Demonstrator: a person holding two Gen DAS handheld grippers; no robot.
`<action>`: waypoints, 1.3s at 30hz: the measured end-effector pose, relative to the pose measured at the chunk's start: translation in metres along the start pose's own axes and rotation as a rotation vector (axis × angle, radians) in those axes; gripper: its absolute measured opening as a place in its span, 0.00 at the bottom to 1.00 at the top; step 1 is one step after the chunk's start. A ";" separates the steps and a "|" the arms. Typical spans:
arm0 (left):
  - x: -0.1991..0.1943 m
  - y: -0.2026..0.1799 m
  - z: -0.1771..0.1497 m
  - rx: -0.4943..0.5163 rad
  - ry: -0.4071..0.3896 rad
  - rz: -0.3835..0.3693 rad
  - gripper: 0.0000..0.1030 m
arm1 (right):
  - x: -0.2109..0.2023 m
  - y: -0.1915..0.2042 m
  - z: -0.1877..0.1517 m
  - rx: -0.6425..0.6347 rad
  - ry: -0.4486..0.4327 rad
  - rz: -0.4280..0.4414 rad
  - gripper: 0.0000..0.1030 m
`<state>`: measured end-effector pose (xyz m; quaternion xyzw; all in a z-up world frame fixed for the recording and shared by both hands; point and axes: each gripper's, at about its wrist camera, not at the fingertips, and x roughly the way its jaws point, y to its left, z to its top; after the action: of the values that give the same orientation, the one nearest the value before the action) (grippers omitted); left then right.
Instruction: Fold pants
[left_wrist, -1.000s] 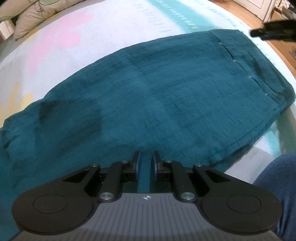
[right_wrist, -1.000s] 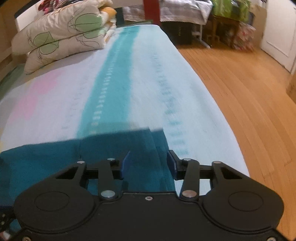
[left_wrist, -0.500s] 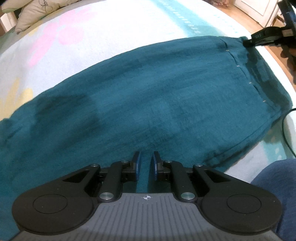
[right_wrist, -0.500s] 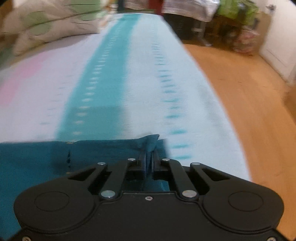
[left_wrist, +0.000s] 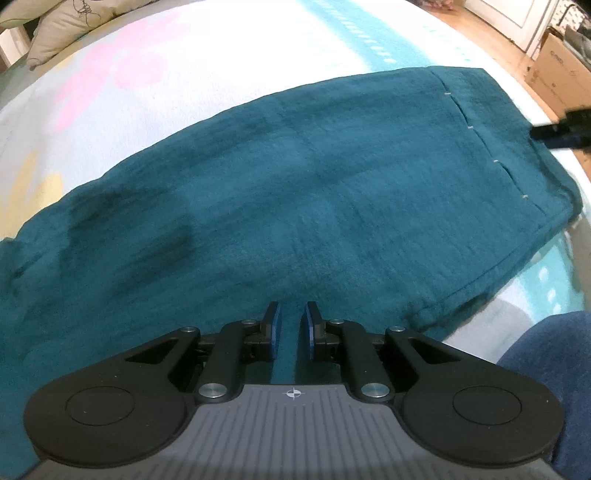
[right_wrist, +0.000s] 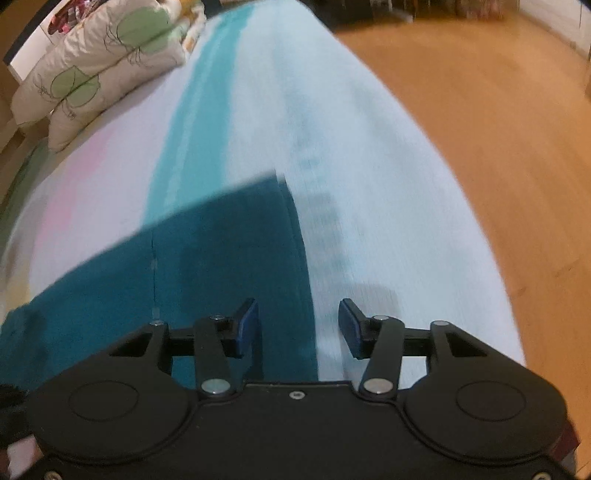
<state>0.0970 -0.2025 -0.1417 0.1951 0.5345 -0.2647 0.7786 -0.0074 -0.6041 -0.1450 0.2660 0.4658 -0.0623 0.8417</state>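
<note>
Teal pants (left_wrist: 295, 192) lie flat across the bed, waistband end to the right with white stitch marks. My left gripper (left_wrist: 292, 326) hovers over the near edge of the pants, jaws a narrow gap apart and empty. My right gripper (right_wrist: 298, 325) is open and empty above the pants' right edge (right_wrist: 236, 258), one finger over the fabric, the other over the bedspread. The right gripper also shows in the left wrist view (left_wrist: 565, 127) at the far right, beside the waistband.
The bedspread (right_wrist: 258, 110) is white with a teal stripe and pink patches. Pillows (right_wrist: 99, 62) are stacked at the far left. Wooden floor (right_wrist: 498, 129) lies to the right of the bed. A cardboard box (left_wrist: 561, 77) stands on the floor. A blue-jeaned knee (left_wrist: 546, 369) is at lower right.
The right gripper, shut on the pants' far corner half a second ago, has let go, opened and pulled back along the right edge. The left gripper has hardly moved.
</note>
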 end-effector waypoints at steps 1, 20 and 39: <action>0.000 -0.001 0.000 -0.001 0.000 0.001 0.14 | -0.001 -0.001 -0.003 0.001 -0.005 0.016 0.56; -0.009 0.000 0.036 -0.062 -0.071 0.010 0.14 | -0.006 0.053 0.010 -0.051 -0.016 0.077 0.15; -0.028 0.007 -0.010 -0.105 -0.069 -0.044 0.14 | -0.053 0.178 0.032 -0.136 -0.045 0.033 0.15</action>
<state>0.0862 -0.1851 -0.1190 0.1332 0.5248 -0.2599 0.7996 0.0500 -0.4765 -0.0182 0.2143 0.4457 -0.0227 0.8689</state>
